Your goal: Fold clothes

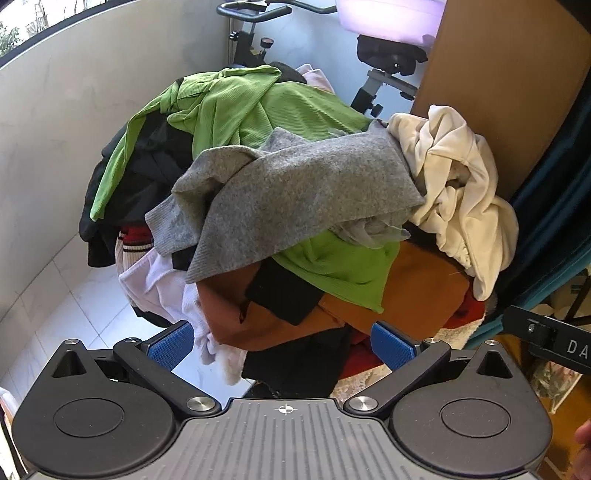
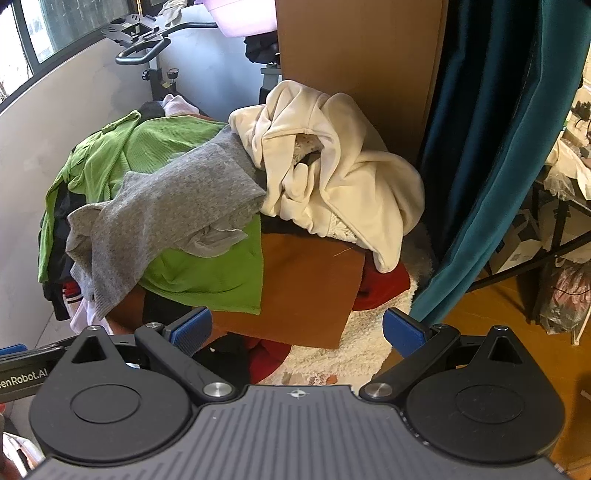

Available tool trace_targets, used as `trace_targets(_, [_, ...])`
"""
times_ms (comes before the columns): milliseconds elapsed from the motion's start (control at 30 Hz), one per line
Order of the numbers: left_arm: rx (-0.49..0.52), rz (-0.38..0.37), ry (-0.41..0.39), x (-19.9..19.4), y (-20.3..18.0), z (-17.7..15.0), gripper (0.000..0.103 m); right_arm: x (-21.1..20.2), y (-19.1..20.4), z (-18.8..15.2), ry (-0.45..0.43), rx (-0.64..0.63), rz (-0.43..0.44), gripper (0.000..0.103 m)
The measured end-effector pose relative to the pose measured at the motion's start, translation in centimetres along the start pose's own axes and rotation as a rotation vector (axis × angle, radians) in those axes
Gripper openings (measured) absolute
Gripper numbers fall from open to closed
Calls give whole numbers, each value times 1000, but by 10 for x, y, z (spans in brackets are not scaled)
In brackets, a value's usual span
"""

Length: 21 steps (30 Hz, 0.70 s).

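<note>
Before me a heap of unfolded clothes (image 1: 280, 229): a grey sweater (image 1: 295, 192) draped over a green top (image 1: 258, 107), a cream hoodie (image 2: 332, 173) crumpled beside it.

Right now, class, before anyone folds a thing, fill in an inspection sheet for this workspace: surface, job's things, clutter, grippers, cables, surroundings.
Surface: hidden under the heap; a white fluffy rug shows at its base.
Job's things: unfolded pile; grey sweater draped on top, across a green top; cream hoodie bunched on the heap's right; brown garment lower down; black, red and white pieces beneath.
Clutter: bags and boxes on a rack at far right.
Grippers: left gripper and right gripper both open, holding nothing, short of the pile.
Cables: nothing seen.
Surroundings: exercise bike behind, wooden panel, teal curtain, window.
</note>
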<state>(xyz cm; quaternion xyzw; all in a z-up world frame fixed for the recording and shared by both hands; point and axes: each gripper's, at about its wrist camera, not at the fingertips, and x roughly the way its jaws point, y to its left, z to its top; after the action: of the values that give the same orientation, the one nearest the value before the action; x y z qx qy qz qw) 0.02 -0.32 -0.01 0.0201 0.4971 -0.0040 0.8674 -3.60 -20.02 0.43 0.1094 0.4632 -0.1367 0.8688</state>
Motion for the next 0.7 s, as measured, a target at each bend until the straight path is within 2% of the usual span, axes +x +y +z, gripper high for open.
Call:
trace_targets(67, [11,21,-12,0,-2,0,102,1,2,0,3,-2,1,100])
trace_targets(167, [-8,-13,-8,3,4,1,102,3,5,0,8,-6,3,100])
trace_targets(333, [-8,-22,12,5,13,10,102,6,7,1,17,-13,14,100])
trace_targets(400, [15,-50,16,6,16,11,102,8,4,2,22,-17,21,100])
trace_targets(700, [18,-47,18,7,14,7,102,8,5,3,20,-31,13,100])
